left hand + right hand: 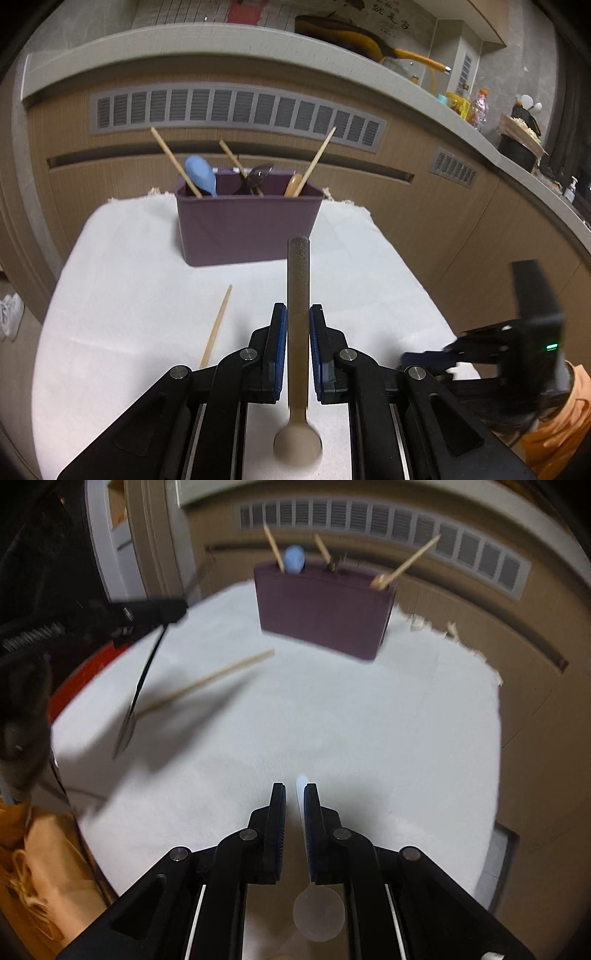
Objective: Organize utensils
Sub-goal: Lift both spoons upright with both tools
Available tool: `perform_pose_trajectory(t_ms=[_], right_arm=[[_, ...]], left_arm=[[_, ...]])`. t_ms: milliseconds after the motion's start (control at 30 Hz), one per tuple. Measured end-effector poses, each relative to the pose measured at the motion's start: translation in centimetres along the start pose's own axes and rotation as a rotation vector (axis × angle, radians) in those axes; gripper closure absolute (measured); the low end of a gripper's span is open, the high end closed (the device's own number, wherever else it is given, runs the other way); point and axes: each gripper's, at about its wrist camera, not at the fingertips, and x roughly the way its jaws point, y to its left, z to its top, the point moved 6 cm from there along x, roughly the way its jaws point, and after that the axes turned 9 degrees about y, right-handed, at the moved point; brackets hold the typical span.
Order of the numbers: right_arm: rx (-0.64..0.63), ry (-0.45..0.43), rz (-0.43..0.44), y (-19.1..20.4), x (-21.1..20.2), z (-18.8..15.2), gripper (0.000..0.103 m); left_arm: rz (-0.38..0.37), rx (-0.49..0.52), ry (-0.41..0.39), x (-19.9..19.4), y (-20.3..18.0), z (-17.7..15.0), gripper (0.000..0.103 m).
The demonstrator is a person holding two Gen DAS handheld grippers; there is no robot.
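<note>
My left gripper is shut on a translucent brown spoon, handle pointing forward at the purple utensil box, bowl near the camera. The box holds chopsticks, a blue spoon, a dark spoon and a wooden spoon. A loose chopstick lies on the white cloth left of the gripper. My right gripper is shut on a pale blue-white spoon, above the cloth. The box stands ahead. The left gripper with its spoon shows at the left, over the loose chopstick.
The round table under a white cloth stands before wooden cabinets with vents. A counter above holds a pan and bottles. The right gripper shows at the right edge. An orange sleeve is at lower left.
</note>
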Motion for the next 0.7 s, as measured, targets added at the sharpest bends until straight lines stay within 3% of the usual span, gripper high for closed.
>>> perform_pose_trajectory(t_ms=[67, 233, 333, 700], right_arm=[[0.004, 0.049, 0.003, -0.3, 1.8, -0.2, 0.084], [0.016, 0.11, 0.017, -1.1, 4.1, -0.5, 0.084], [0.024, 0.116, 0.017, -1.0, 3.9, -0.6, 0.093], [0.111, -0.08, 0.094, -1.0, -2.1, 0.8, 0.093]], left_arm=[[-0.001, -0.007, 0.014, 0.5, 0.3, -0.3, 0.09], [-0.006, -0.023, 0.007, 0.5, 1.0, -0.3, 0.09], [-0.013, -0.023, 0.003, 0.3, 0.9, -0.3, 0.09], [-0.011, 0.001, -0.081, -2.8, -0.3, 0.4, 0.09]])
